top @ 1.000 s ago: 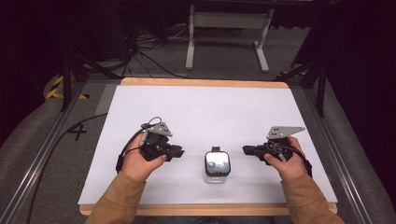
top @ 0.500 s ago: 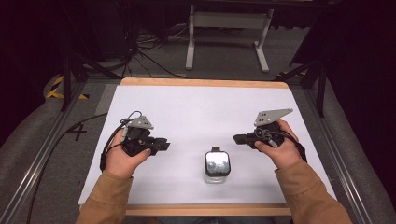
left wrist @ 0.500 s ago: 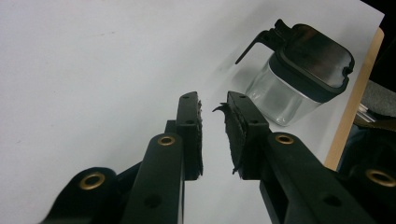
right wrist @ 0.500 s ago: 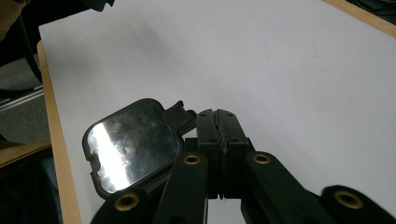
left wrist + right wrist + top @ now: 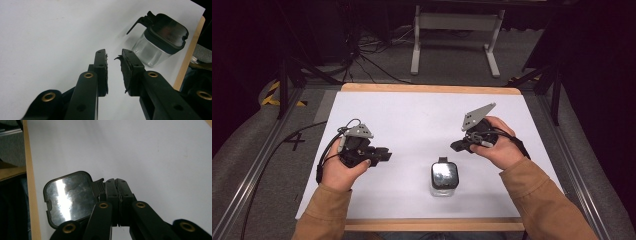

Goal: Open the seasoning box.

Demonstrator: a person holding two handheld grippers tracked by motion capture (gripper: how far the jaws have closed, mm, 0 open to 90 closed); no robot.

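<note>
Lidded jar [image 5: 444, 177] between grippers, left gripper [image 5: 113, 62] empty, slightly parted, just opening, right gripper [image 5: 117, 185] closed, seemingly empty.

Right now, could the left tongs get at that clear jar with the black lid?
Probably yes. The left tongs point toward the clear jar, with bare white table between them. Their jaws stand a little apart with nothing between them and would likely need to open wider for the jar's body.
</note>
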